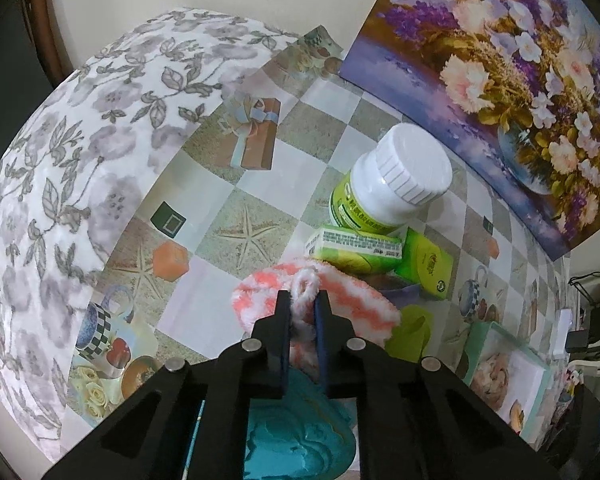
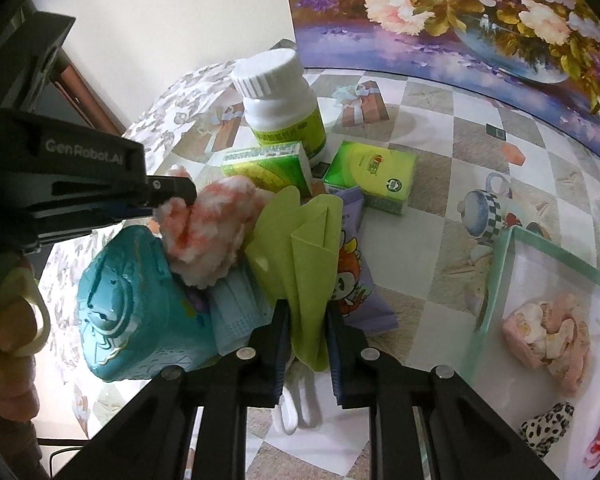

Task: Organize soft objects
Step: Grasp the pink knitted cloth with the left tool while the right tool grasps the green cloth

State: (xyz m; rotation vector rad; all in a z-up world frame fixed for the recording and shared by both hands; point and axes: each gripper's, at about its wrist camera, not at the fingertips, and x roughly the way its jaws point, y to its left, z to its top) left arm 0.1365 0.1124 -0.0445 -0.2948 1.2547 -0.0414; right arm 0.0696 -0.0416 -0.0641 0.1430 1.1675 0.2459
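My left gripper (image 1: 303,300) is shut on a fluffy pink-and-white sock (image 1: 340,300); it also shows in the right wrist view (image 2: 212,232), pinched by the left gripper (image 2: 172,196) above a teal tin (image 2: 128,312). My right gripper (image 2: 308,312) is shut on a green cloth (image 2: 300,248) that lies over a blue face mask (image 2: 240,312) and a purple snack packet (image 2: 356,280). A glass-rimmed tray (image 2: 496,280) at the right holds a pink soft item (image 2: 548,340) and a leopard-print item (image 2: 544,428).
A white-capped bottle (image 1: 396,176) and two green boxes (image 1: 356,248) stand behind the pile. A flower painting (image 1: 520,80) leans at the back. A floral cushion (image 1: 80,160) lies left. The tray also shows in the left wrist view (image 1: 472,356).
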